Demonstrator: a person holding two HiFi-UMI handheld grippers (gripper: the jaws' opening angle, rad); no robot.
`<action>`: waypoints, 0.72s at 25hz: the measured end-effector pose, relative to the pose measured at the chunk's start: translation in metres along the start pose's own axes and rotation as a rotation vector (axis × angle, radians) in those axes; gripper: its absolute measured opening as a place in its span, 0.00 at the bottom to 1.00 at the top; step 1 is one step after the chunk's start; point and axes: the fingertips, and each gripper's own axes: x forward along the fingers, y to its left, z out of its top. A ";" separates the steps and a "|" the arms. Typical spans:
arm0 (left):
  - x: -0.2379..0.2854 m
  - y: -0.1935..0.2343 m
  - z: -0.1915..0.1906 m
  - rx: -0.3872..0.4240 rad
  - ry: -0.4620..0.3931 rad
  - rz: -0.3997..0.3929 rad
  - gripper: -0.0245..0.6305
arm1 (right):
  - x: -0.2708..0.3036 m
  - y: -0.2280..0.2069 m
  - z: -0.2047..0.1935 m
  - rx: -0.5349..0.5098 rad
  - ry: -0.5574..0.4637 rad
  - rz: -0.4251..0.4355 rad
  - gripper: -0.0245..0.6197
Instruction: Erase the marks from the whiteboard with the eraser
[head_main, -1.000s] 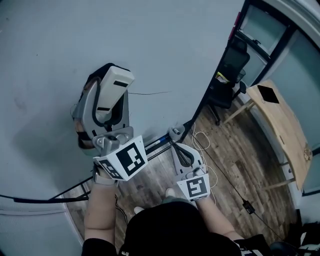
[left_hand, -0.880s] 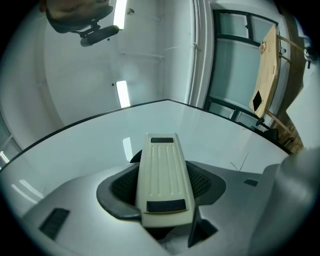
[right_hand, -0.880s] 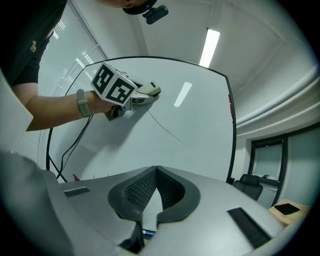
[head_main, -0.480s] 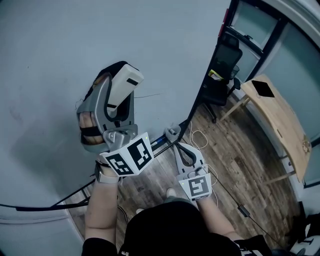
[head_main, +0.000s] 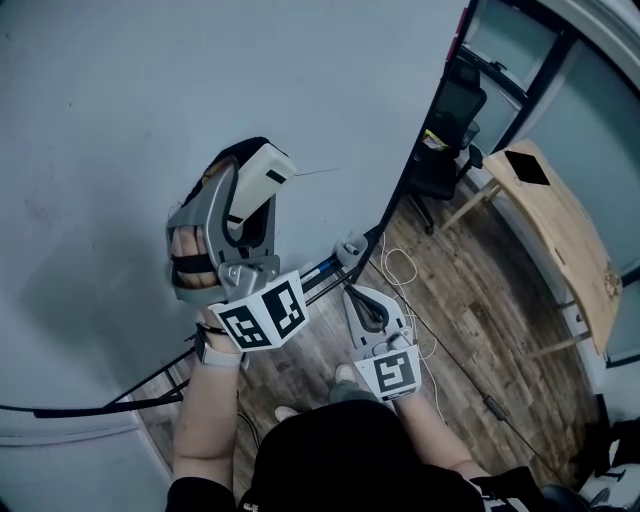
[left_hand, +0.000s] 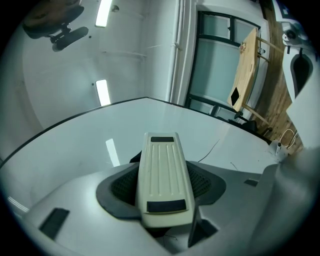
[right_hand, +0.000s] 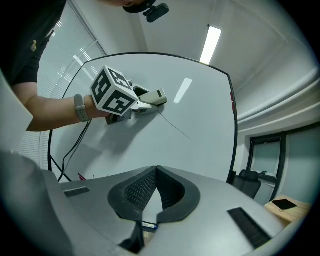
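Pale blue-grey whiteboard (head_main: 200, 90) with thin black frame across most of the head view, standing over brown wood-plank floor (head_main: 480, 310). Off to the right, well apart from the board: black office chair (head_main: 455, 130) and light wooden surface (head_main: 560, 240). White cable (head_main: 402, 268) looped on the floor near the board's foot.

Left gripper (head_main: 240, 205) raised against the board, clamped on long cream plastic eraser (head_main: 262, 178) with ribbed back and black end patches. Seen in the left gripper view as eraser (left_hand: 162, 167) wedged lengthwise between the dark ribbed pads (left_hand: 122, 185) of the left gripper (left_hand: 162, 190), far end toward the board. Eraser tip at the near end of thin dark pen line (head_main: 318, 172), running rightward across the board; same line (right_hand: 175, 126) slanting down from the eraser (right_hand: 156, 96) in the right gripper view. Grey wristband (head_main: 215, 352) on the left forearm.

Right gripper (head_main: 350, 255) held low, near the board's bottom edge, apart from the eraser. Jaws pressed together at the tips (right_hand: 156, 171), gripping nothing.
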 end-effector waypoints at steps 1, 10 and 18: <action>-0.002 -0.002 -0.002 -0.008 -0.001 -0.002 0.44 | -0.001 0.002 -0.001 -0.003 0.006 0.000 0.08; 0.006 -0.022 0.003 -0.155 0.004 -0.047 0.44 | -0.006 -0.017 -0.018 -0.008 0.026 -0.016 0.08; 0.034 -0.062 0.037 -0.140 0.011 -0.026 0.44 | -0.024 -0.081 -0.031 0.019 0.007 -0.048 0.08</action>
